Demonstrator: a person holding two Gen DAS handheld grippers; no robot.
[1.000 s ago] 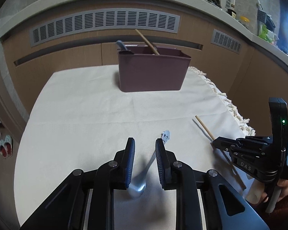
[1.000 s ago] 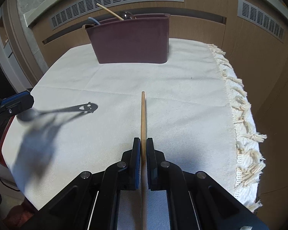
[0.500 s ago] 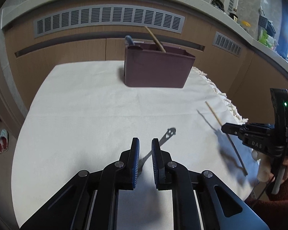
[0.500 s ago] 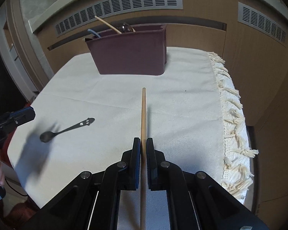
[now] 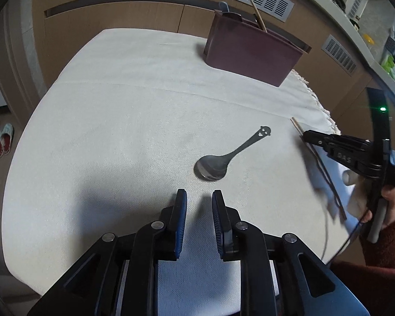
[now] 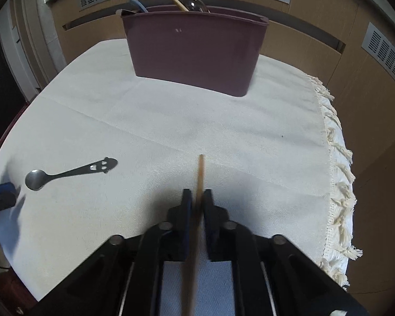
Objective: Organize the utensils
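A metal spoon (image 5: 218, 162) with a smiley handle end lies flat on the white cloth, just ahead of my left gripper (image 5: 199, 197), which is open and empty. The spoon also shows at the left in the right wrist view (image 6: 65, 175). My right gripper (image 6: 196, 197) is shut on a wooden chopstick (image 6: 200, 173) that points toward the maroon utensil box (image 6: 194, 52). The box (image 5: 252, 52) stands at the far side and holds a chopstick, a blue-handled utensil and a spoon. My right gripper shows at the right in the left wrist view (image 5: 306, 134).
The white cloth (image 5: 123, 110) covers the table, with a tasselled fringe (image 6: 339, 173) along the right edge. Wooden cabinets with vents stand behind the table. Slippers (image 5: 0, 139) lie on the floor at the left.
My left gripper let go of the spoon, which now lies on the cloth, and drew back with its jaws wider. My right gripper moved closer to the box with the chopstick.
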